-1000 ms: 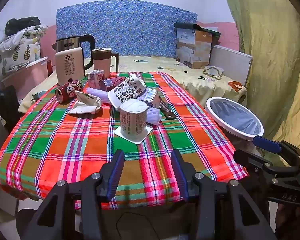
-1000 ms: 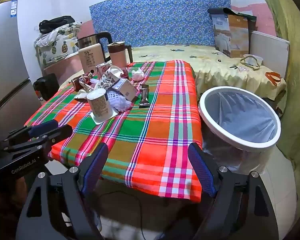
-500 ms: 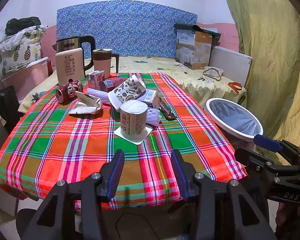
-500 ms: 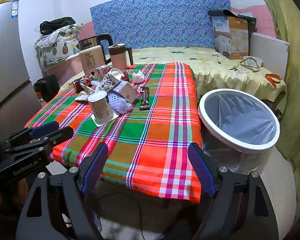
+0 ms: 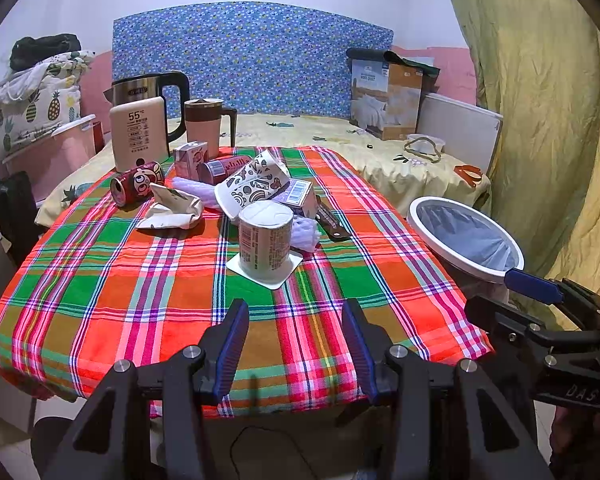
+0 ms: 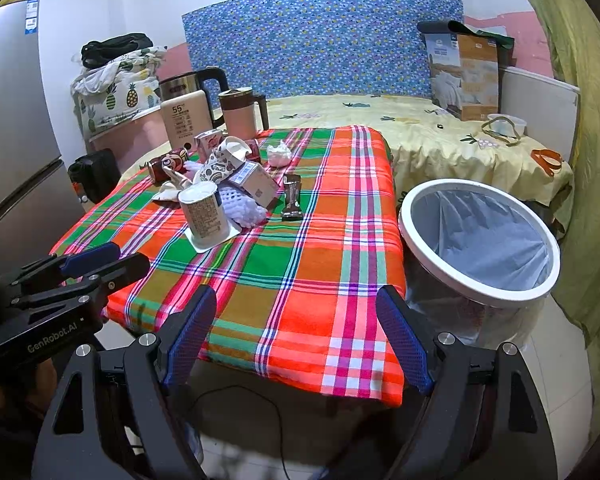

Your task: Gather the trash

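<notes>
Trash lies on the plaid tablecloth [image 5: 100, 292]: an upturned white cup [image 5: 265, 238] on its lid, a patterned paper cup [image 5: 252, 188], a crumpled paper bag [image 5: 172, 212], a red can [image 5: 137, 186], a small box [image 5: 298, 198] and a dark wrapper [image 6: 292, 198]. A crumpled tissue [image 6: 279, 153] lies further back. A white-rimmed bin [image 6: 478, 242] with a grey liner stands right of the table. My left gripper [image 5: 294, 320] is open and empty at the table's near edge. My right gripper [image 6: 296, 312] is open and empty, before the table's near right corner.
A kettle [image 5: 150, 92], a beige bottle marked 55 [image 5: 139, 138] and a pink jug [image 5: 204, 126] stand at the table's far left. A bed with a cardboard box [image 5: 388, 98] lies behind. A yellow curtain [image 5: 540, 100] hangs at right. A fridge [image 6: 12, 120] stands at left.
Both views have shifted slightly; the grippers have drawn back a little from the table. Both stay open. Nothing on the table has moved.
</notes>
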Demonstrator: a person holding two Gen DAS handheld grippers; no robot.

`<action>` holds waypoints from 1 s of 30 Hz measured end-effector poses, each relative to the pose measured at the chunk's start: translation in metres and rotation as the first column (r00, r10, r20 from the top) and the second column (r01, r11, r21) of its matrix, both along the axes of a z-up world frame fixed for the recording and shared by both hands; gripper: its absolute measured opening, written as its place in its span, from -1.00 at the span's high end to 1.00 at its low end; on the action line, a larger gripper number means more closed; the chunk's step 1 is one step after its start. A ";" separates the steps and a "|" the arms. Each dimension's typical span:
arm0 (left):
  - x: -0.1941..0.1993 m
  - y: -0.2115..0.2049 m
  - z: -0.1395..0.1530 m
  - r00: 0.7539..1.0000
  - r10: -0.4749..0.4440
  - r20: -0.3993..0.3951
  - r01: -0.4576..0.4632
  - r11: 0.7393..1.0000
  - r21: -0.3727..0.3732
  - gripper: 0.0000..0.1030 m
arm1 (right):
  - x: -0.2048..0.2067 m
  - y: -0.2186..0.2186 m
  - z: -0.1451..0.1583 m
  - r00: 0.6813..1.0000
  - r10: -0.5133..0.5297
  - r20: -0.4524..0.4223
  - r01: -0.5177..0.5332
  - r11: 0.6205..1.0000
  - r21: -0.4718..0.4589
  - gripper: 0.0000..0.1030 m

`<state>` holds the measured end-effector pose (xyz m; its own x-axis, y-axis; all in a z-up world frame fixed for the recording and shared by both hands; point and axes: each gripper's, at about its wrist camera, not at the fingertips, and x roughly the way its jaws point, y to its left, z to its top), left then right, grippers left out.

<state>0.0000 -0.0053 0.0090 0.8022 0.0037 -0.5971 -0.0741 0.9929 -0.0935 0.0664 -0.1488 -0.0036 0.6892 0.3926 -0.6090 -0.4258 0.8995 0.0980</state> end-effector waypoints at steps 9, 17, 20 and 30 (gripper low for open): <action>-0.002 -0.001 0.000 1.000 0.000 0.003 0.000 1.000 -0.001 0.06 | 0.000 0.001 0.000 1.000 -0.001 0.000 0.001 1.000 0.000 -0.61; -0.004 -0.004 0.002 1.000 0.000 0.003 0.000 1.000 -0.001 0.06 | -0.001 0.001 0.000 1.000 0.000 0.001 0.000 1.000 0.000 -0.61; -0.004 -0.003 0.001 1.000 0.000 0.003 0.000 1.000 -0.001 0.06 | -0.001 0.001 0.000 1.000 0.000 0.001 0.000 1.000 0.000 -0.61; -0.004 -0.003 0.001 1.000 -0.001 0.005 0.001 1.000 0.000 0.06 | 0.000 0.001 0.000 1.000 0.001 0.000 -0.001 1.000 -0.001 -0.61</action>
<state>-0.0042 -0.0078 0.0096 0.8053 0.0030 -0.5928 -0.0731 0.9928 -0.0943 0.0660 -0.1480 -0.0039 0.6888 0.3927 -0.6094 -0.4264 0.8993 0.0974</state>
